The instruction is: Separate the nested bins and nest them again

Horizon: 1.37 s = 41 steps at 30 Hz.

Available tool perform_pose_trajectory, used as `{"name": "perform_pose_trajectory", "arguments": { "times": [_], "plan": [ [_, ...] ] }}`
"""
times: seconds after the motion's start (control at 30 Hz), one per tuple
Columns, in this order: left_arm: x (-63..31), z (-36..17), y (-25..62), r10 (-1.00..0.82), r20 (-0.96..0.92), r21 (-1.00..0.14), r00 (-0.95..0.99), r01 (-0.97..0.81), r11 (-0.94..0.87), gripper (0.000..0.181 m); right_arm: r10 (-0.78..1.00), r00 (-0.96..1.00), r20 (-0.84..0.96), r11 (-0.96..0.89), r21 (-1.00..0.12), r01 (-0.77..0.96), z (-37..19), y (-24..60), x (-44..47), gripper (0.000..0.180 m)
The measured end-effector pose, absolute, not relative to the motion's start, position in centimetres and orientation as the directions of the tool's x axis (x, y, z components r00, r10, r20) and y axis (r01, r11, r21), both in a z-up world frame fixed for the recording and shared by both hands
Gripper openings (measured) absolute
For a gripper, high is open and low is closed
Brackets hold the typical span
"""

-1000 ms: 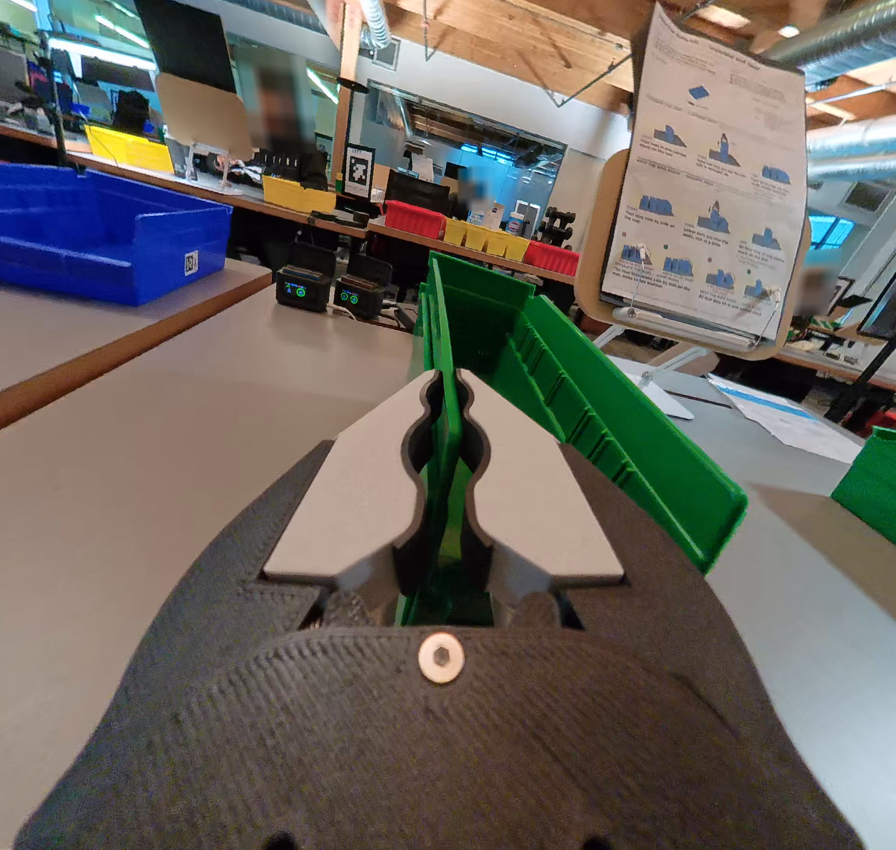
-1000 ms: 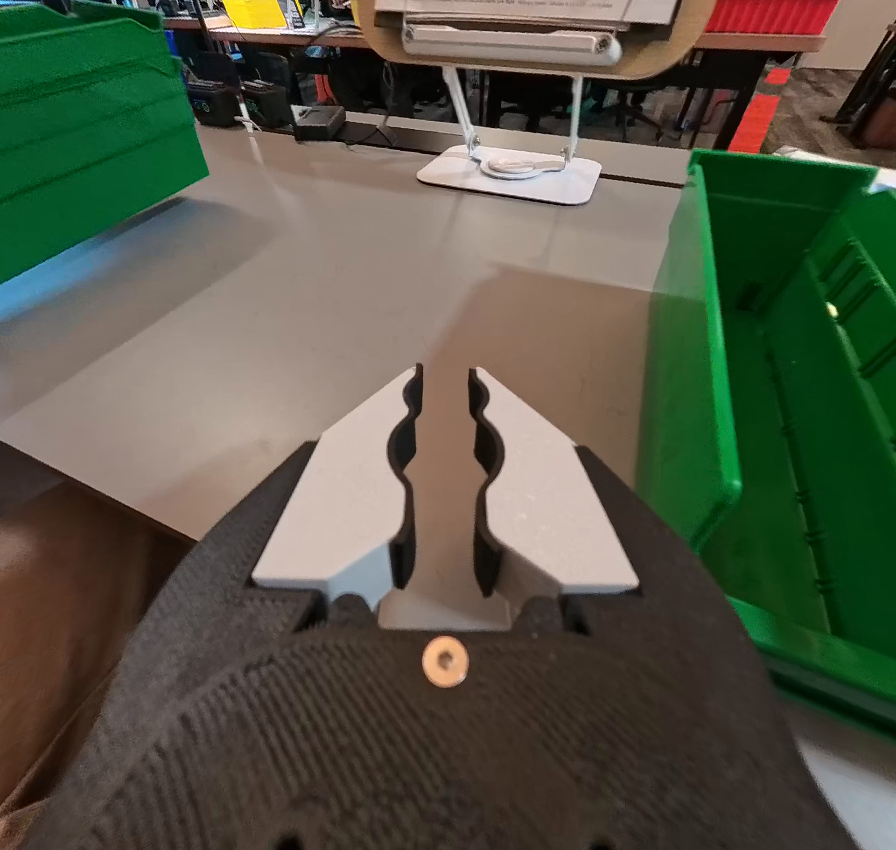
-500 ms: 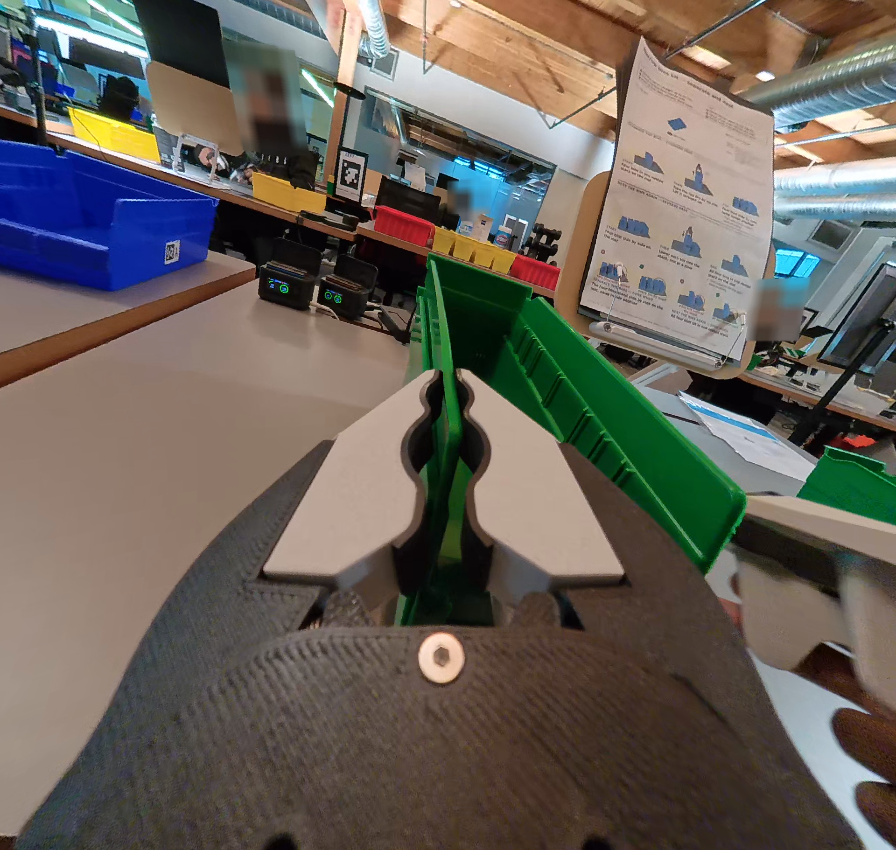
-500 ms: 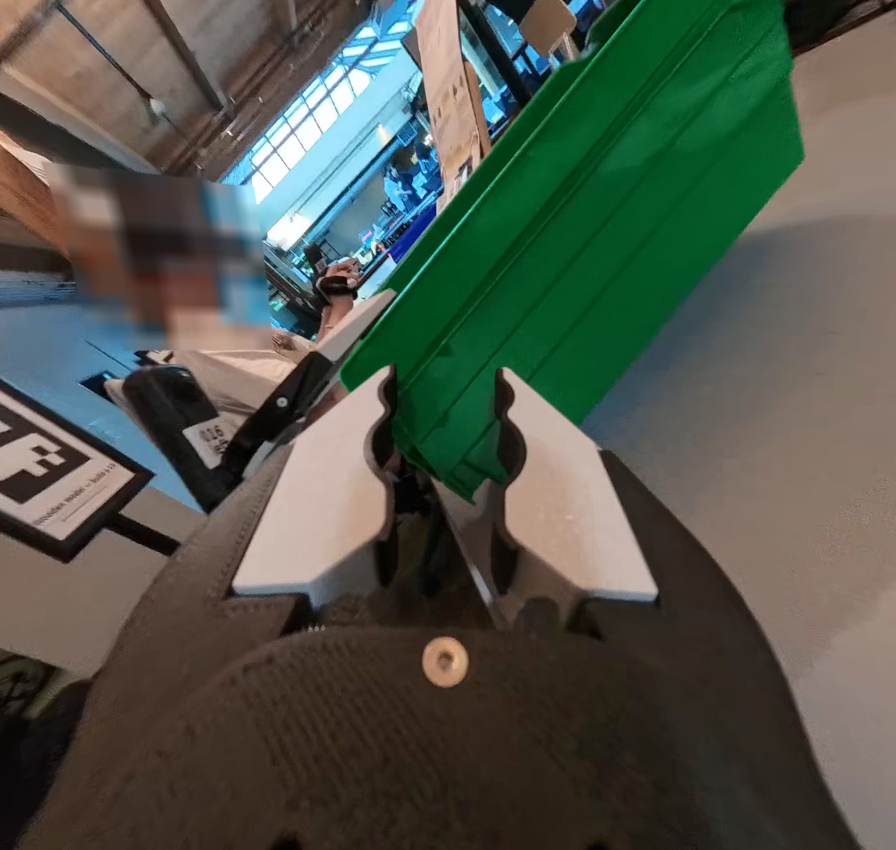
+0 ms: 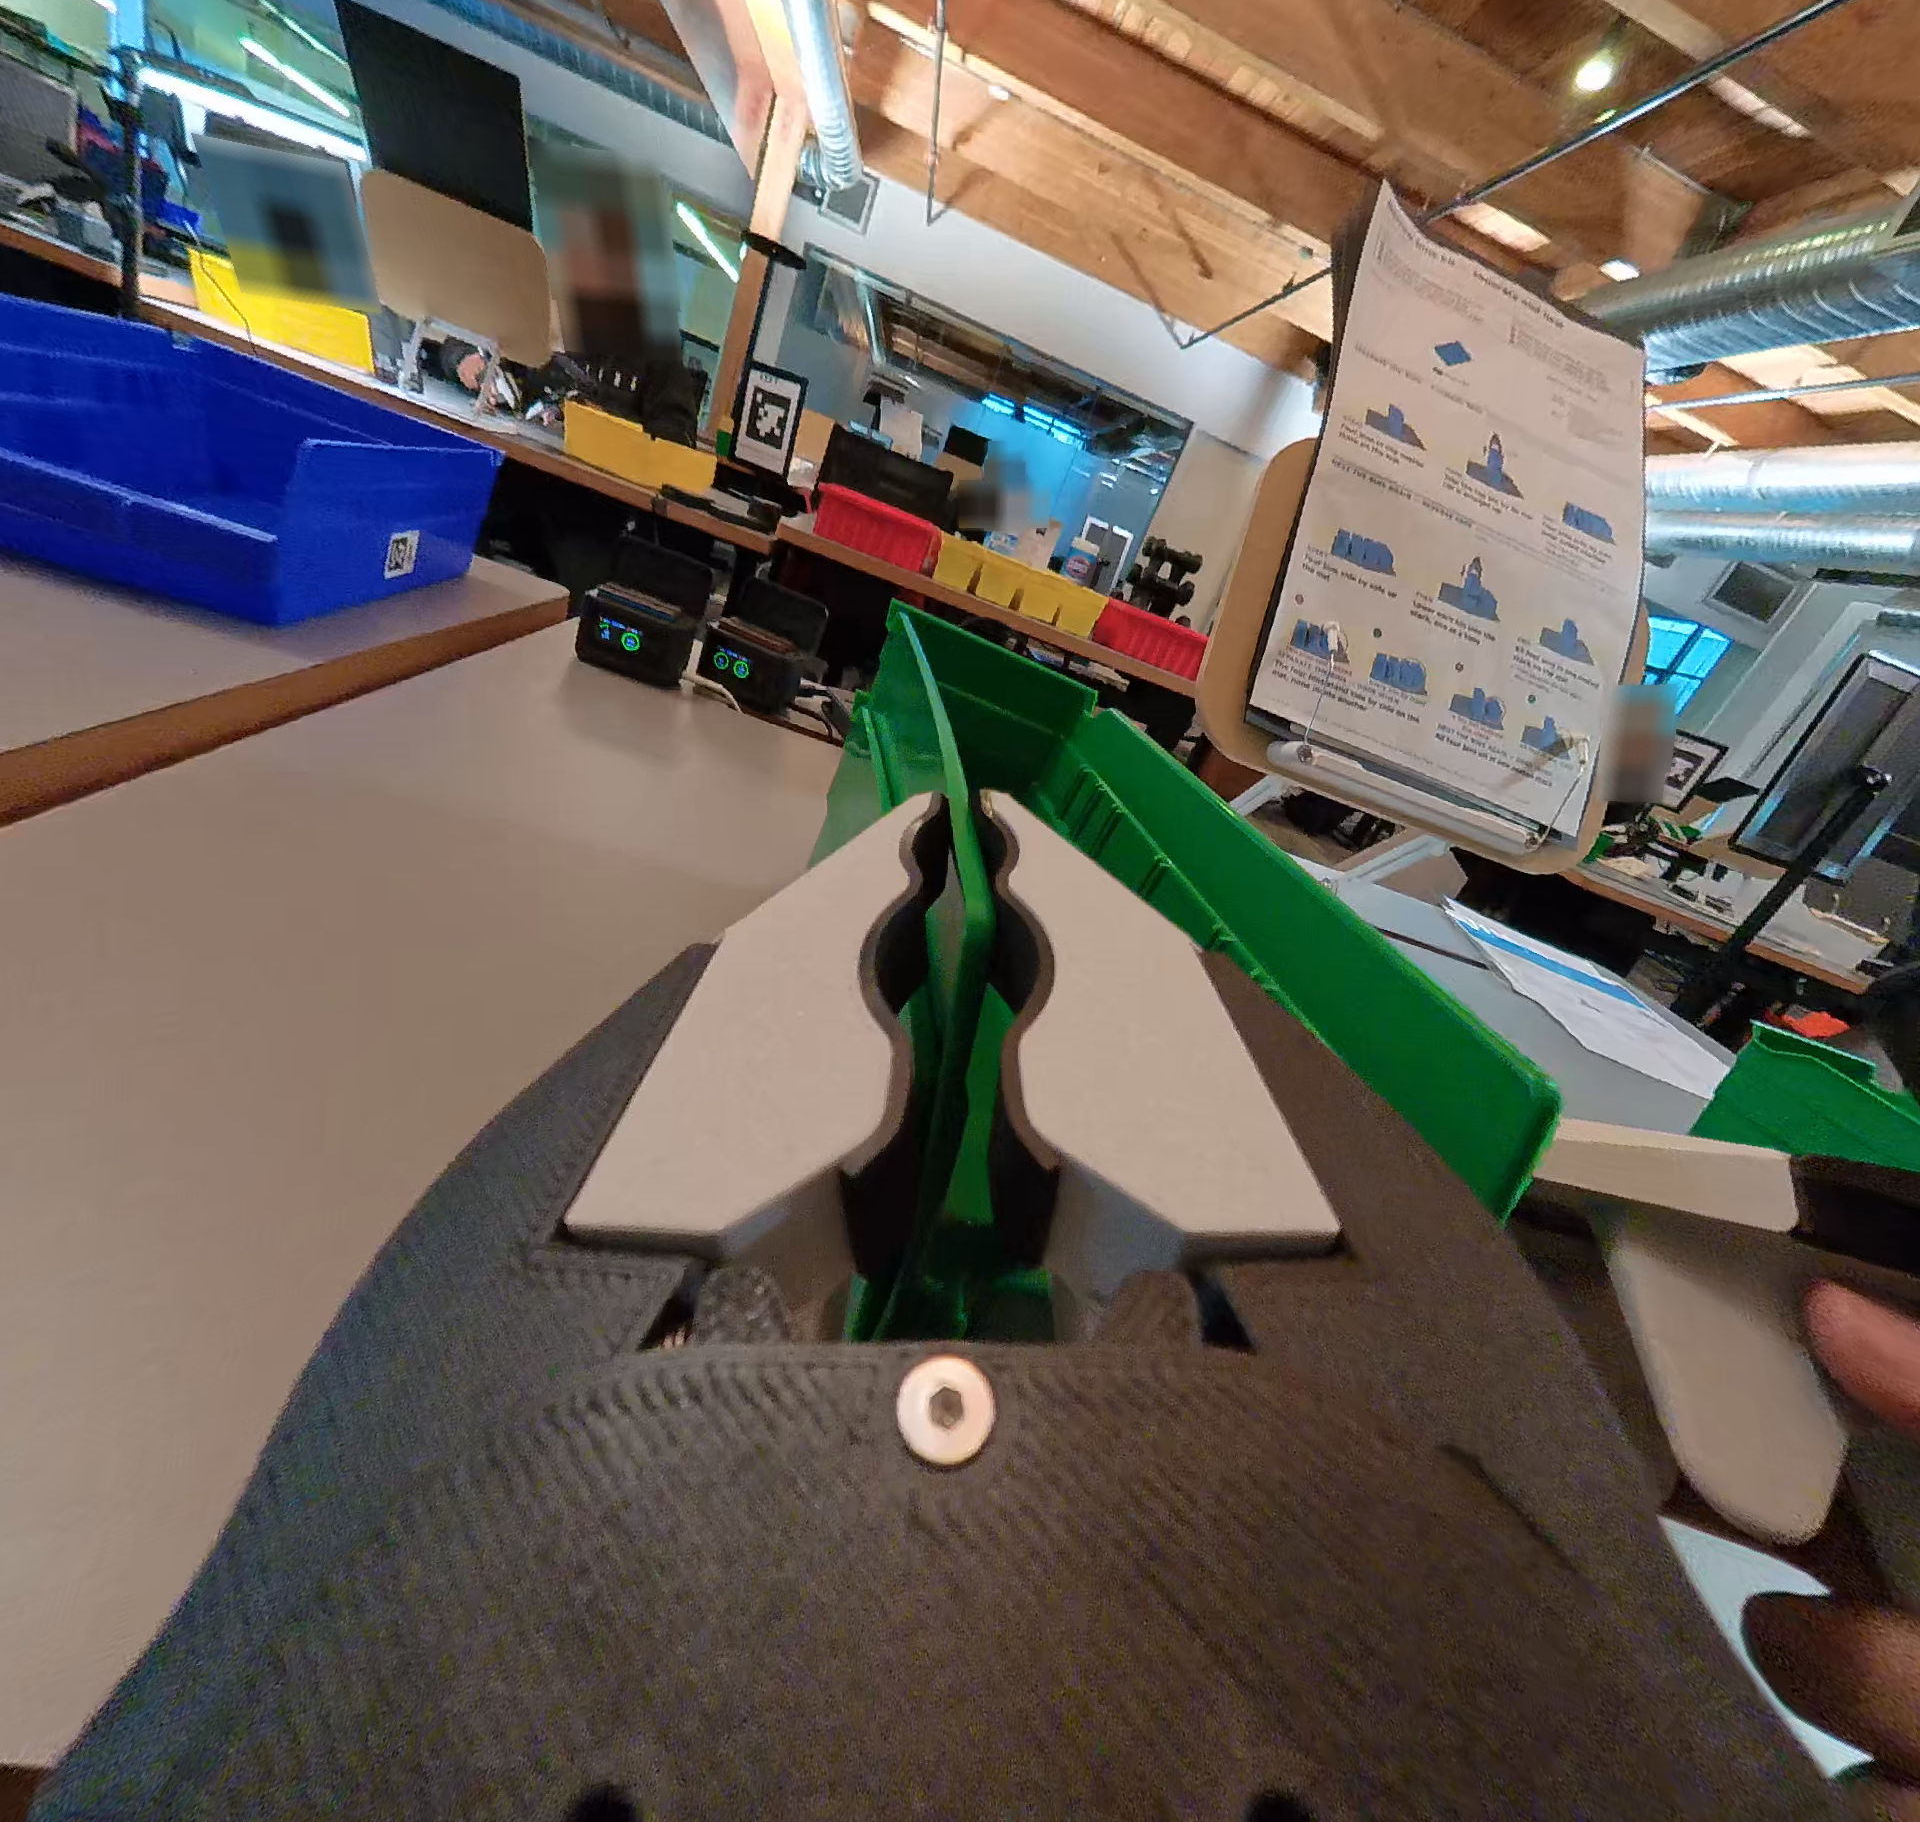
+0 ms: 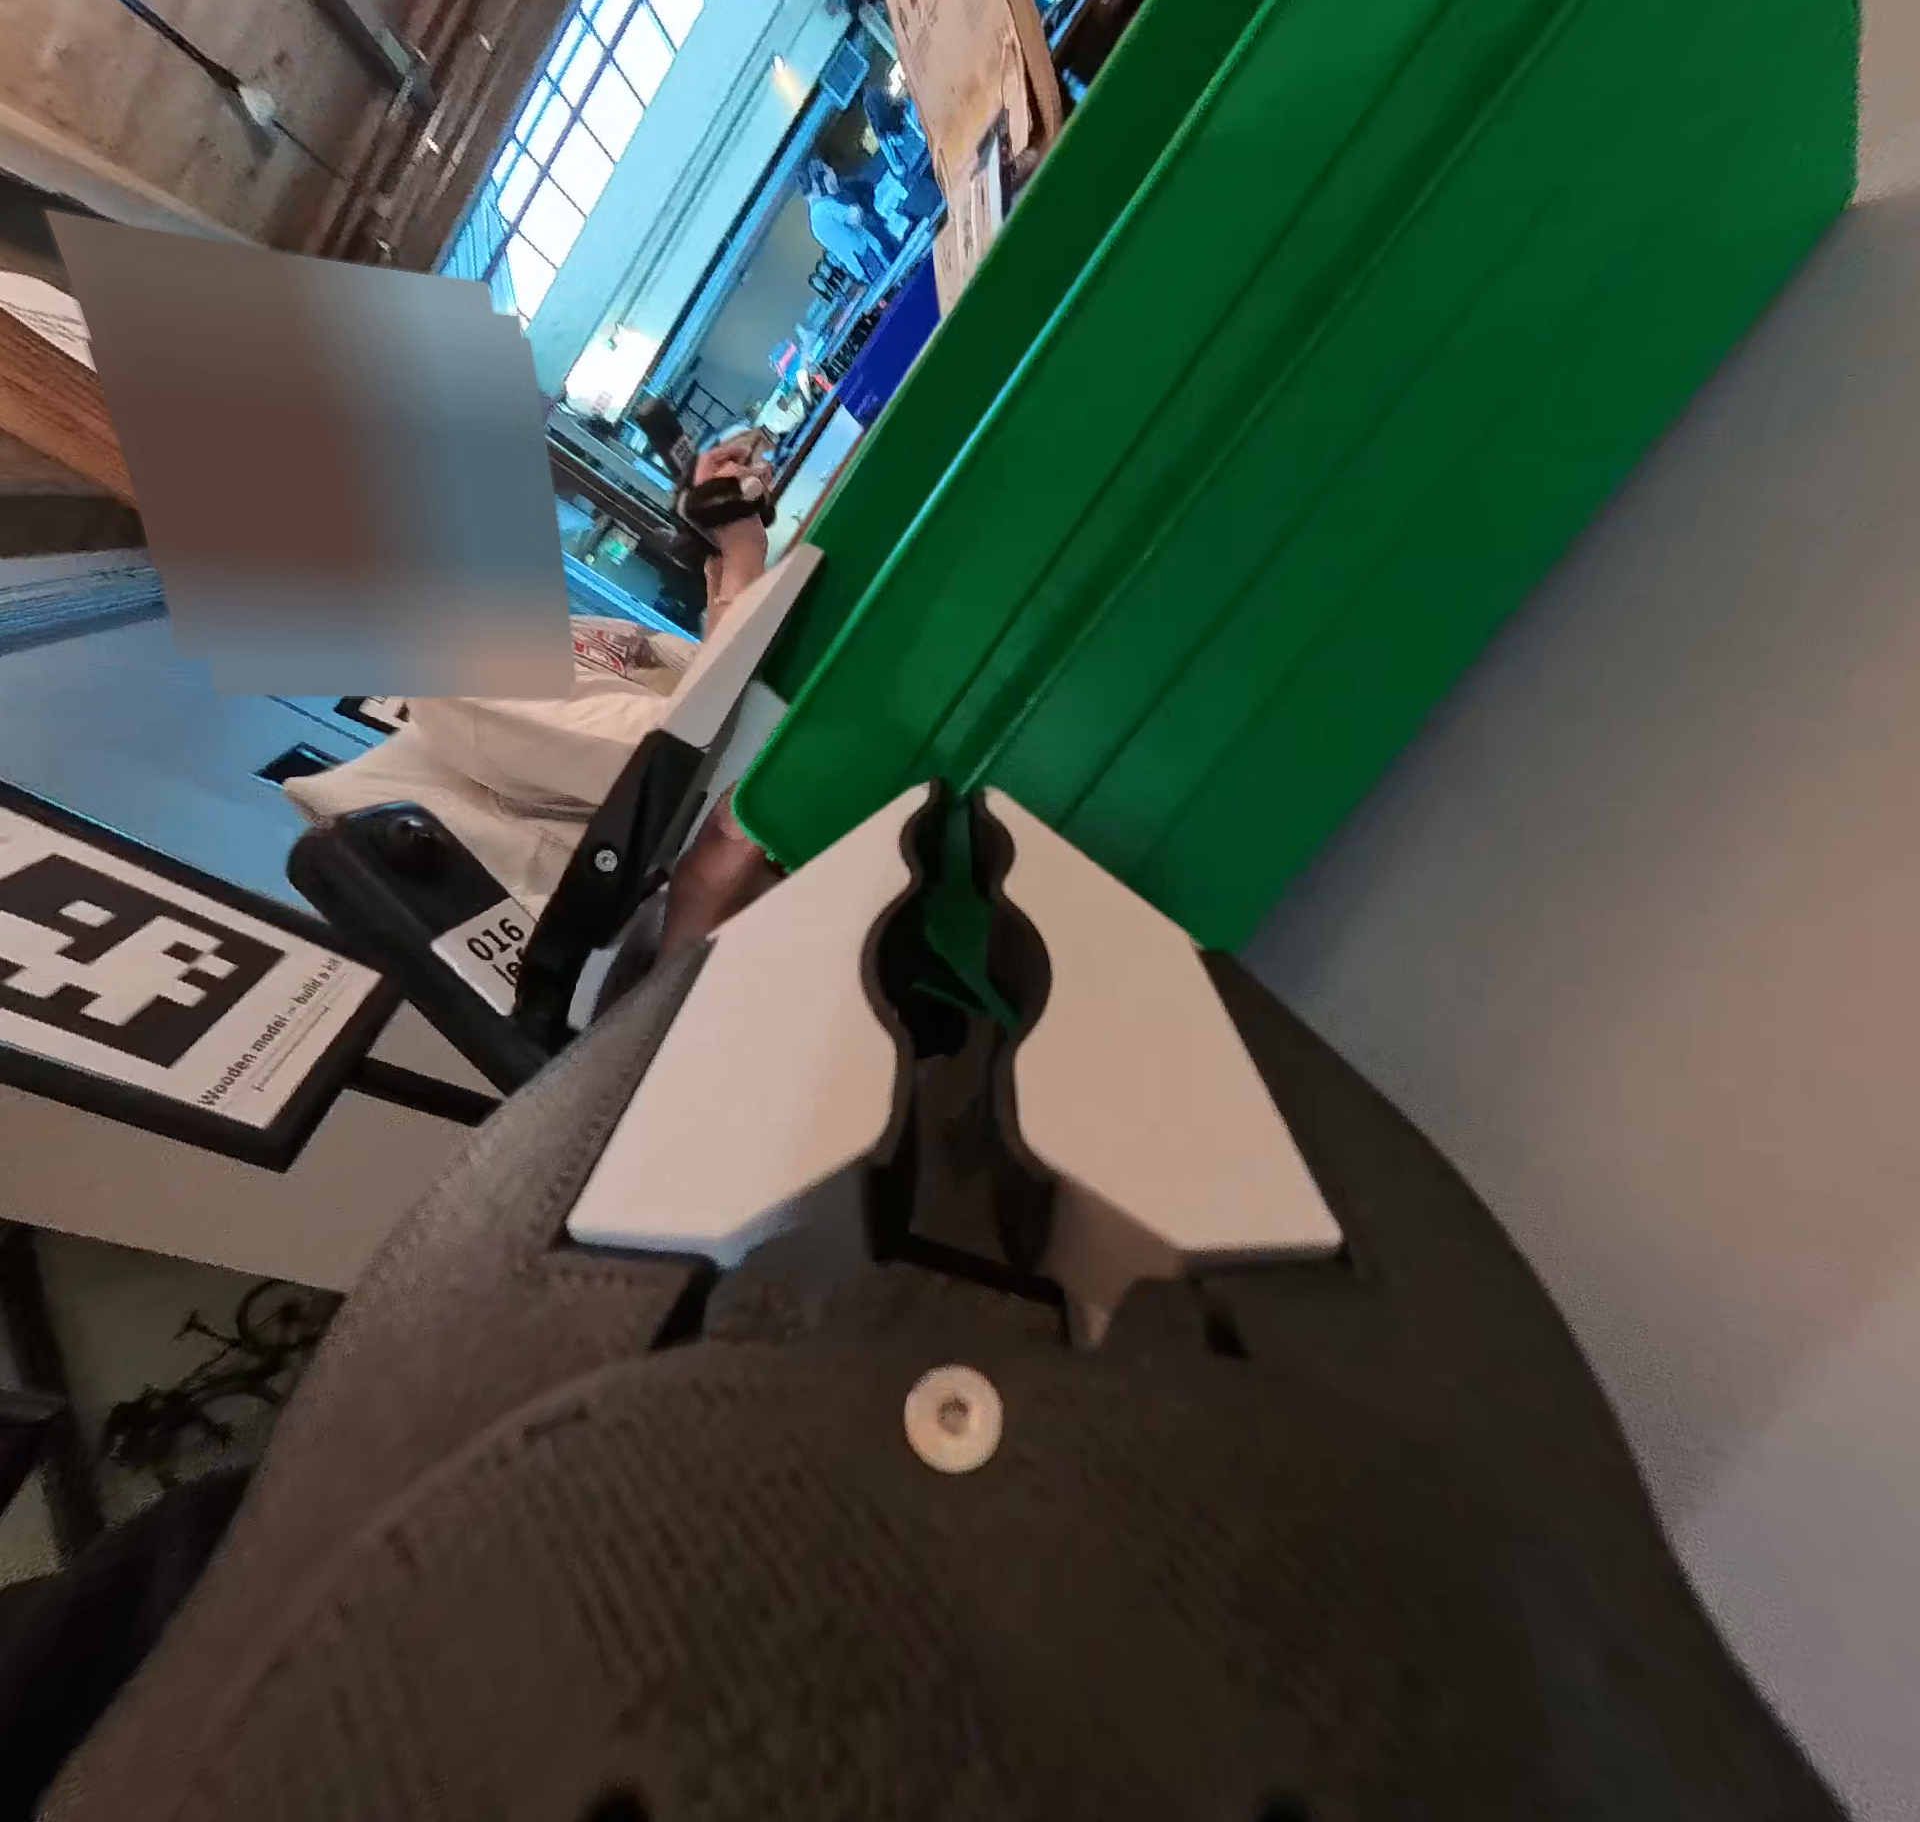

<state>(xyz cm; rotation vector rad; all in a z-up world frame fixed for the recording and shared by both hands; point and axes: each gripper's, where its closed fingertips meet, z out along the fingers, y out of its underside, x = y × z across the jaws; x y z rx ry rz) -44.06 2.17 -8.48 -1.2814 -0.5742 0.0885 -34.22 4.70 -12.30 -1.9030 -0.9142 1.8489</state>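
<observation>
My left gripper [image 5: 966, 806] is shut on the left side wall of a green bin [image 5: 1299, 920] that stretches away from me above the grey table [image 5: 312, 993]. The wall between the jaws looks layered, as if bins are nested. My right gripper [image 6: 951, 796] is shut on the near end of the bin's other side wall [image 6: 1351, 422], whose ribbed outer side fills that view. The right gripper shows in the left wrist view [image 5: 1662, 1180] at the bin's right corner. The left gripper's finger [image 6: 748, 629] shows in the right wrist view. Another green bin [image 5: 1808, 1097] sits at far right.
A blue bin [image 5: 208, 505] sits on the neighbouring table at left. An instruction sheet on a stand [image 5: 1455, 546] stands behind the bin, with loose papers [image 5: 1579, 1003] beside it. Two black devices [image 5: 675, 640] sit at the table's far edge.
My right gripper swung left from the other green bin to the held bin's right wall and closed on it. My left gripper kept its grip on the left wall.
</observation>
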Motion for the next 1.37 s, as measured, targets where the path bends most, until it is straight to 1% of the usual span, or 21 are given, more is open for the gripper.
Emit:
{"name": "perform_pose_trajectory", "arguments": {
  "times": [0.03, 0.17, 0.23, 0.3, 0.33, 0.37, 0.4, 0.47, 0.53, 0.57, 0.63, 0.7, 0.77, 0.83, 0.93, 1.0, 1.03, 1.07, 1.17, 1.3, 1.37],
  "plan": [
    [-44.1, -8.3, 2.1, 0.373, 0.359, -0.917, 0.856, 0.250, 0.310, 0.000, 0.664, -0.042, -0.747, -0.722, -0.655, 0.222, -12.2, 4.7, -34.2, 0.004],
    [-44.1, -8.0, 1.8, 0.376, 0.365, -0.910, 0.851, 0.242, 0.337, 0.000, 0.713, -0.011, -0.701, -0.676, -0.691, 0.256, -11.9, 4.5, -34.1, 0.004],
    [-43.8, -7.6, 1.9, 0.383, 0.314, -0.927, 0.869, 0.195, 0.319, 0.000, 0.731, 0.041, -0.681, -0.664, -0.697, 0.272, -12.3, 4.7, -33.9, 0.002],
    [-44.0, -7.8, 1.8, 0.403, 0.307, -0.932, 0.862, 0.187, 0.310, 0.000, 0.782, 0.091, -0.617, -0.617, -0.744, 0.257, -12.4, 4.7, -33.7, 0.000],
    [-44.4, -7.9, 1.5, 0.414, 0.330, -0.924, 0.848, 0.202, 0.324, 0.000, 0.807, 0.205, -0.553, -0.590, -0.761, 0.270, -13.6, 5.4, -33.3, 0.000],
    [-45.0, -7.9, 1.1, 0.404, 0.400, -0.897, 0.823, 0.260, 0.358, 0.000, 0.852, 0.247, -0.462, -0.520, -0.802, 0.295, -14.4, 5.5, -33.1, 0.000],
    [-45.5, -7.9, 0.7, 0.395, 0.448, -0.873, 0.802, 0.299, 0.384, 0.000, 0.873, 0.266, -0.409, -0.478, -0.824, 0.305, -15.1, 5.3, -32.9, 0.000],
    [-45.7, -7.6, 0.3, 0.403, 0.422, -0.885, 0.812, 0.273, 0.377, 0.000, 0.870, 0.214, -0.445, -0.490, -0.831, 0.265, -15.1, 3.9, -32.5, 0.000],
    [-45.4, -7.4, 0.4, 0.414, 0.377, -0.904, 0.829, 0.232, 0.358, 0.000, 0.870, 0.159, -0.467, -0.491, -0.852, 0.182, -13.9, 3.2, -32.1, 0.016],
    [-45.3, -7.3, 0.5, 0.409, 0.386, -0.899, 0.827, 0.239, 0.366, 0.000, 0.883, 0.150, -0.445, -0.465, -0.871, 0.156, -13.5, 3.1, -32.0, 0.020],
    [-45.3, -7.2, 0.5, 0.390, 0.429, -0.880, 0.815, 0.280, 0.383, 0.000, 0.925, 0.151, -0.350, -0.371, -0.917, 0.146, -13.1, 2.8, -31.9, 0.023],
    [-45.3, -7.1, 0.6, 0.377, 0.453, -0.870, 0.808, 0.307, 0.386, 0.000, 0.960, 0.168, -0.226, -0.255, -0.949, 0.185, -13.4, 2.4, -32.0, 0.024],
    [-45.1, -7.0, 0.6, 0.376, 0.462, -0.867, 0.803, 0.319, 0.383, 0.000, 0.974, 0.192, -0.124, -0.167, -0.959, 0.229, -13.9, 2.3, -32.5, 0.023],
    [-45.0, -6.9, 0.7, 0.372, 0.463, -0.867, 0.805, 0.324, 0.377, 0.000, 0.975, 0.210, -0.074, -0.126, -0.962, 0.244, -14.1, 2.4, -32.9, 0.020],
    [-45.1, -6.8, 0.6, 0.362, 0.488, -0.855, 0.794, 0.351, 0.383, 0.000, 0.973, 0.205, -0.106, -0.162, -0.947, 0.277, -15.2, 2.3, -33.4, 0.015],
    [-45.3, -6.9, 0.5, 0.365, 0.492, -0.853, 0.790, 0.353, 0.384, 0.000, 0.971, 0.189, -0.144, -0.190, -0.947, 0.259, -15.1, 2.2, -33.2, 0.011],
    [-45.4, -6.9, 0.5, 0.365, 0.496, -0.851, 0.788, 0.356, 0.387, 0.000, 0.972, 0.176, -0.153, -0.195, -0.949, 0.248, -15.0, 2.0, -33.1, 0.015],
    [-45.4, -6.9, 0.5, 0.366, 0.497, -0.850, 0.787, 0.356, 0.388, 0.000, 0.974, 0.168, -0.154, -0.191, -0.954, 0.232, -14.7, 1.8, -32.9, 0.016],
    [-45.5, -7.2, 0.6, 0.369, 0.493, -0.853, 0.788, 0.355, 0.382, 0.000, 0.977, 0.157, -0.145, -0.171, -0.971, 0.165, -13.6, 1.3, -32.4, 0.011],
    [-45.4, -7.1, 0.6, 0.374, 0.490, -0.855, 0.787, 0.352, 0.380, 0.000, 0.980, 0.151, -0.126, -0.148, -0.978, 0.147, -13.5, 0.9, -32.3, 0.003],
    [-45.4, -7.1, 0.6, 0.374, 0.494, -0.853, 0.785, 0.355, 0.383, 0.000, 0.983, 0.130, -0.126, -0.143, -0.980, 0.135, -13.2, 0.5, -32.2, 0.005]
  ]
}}
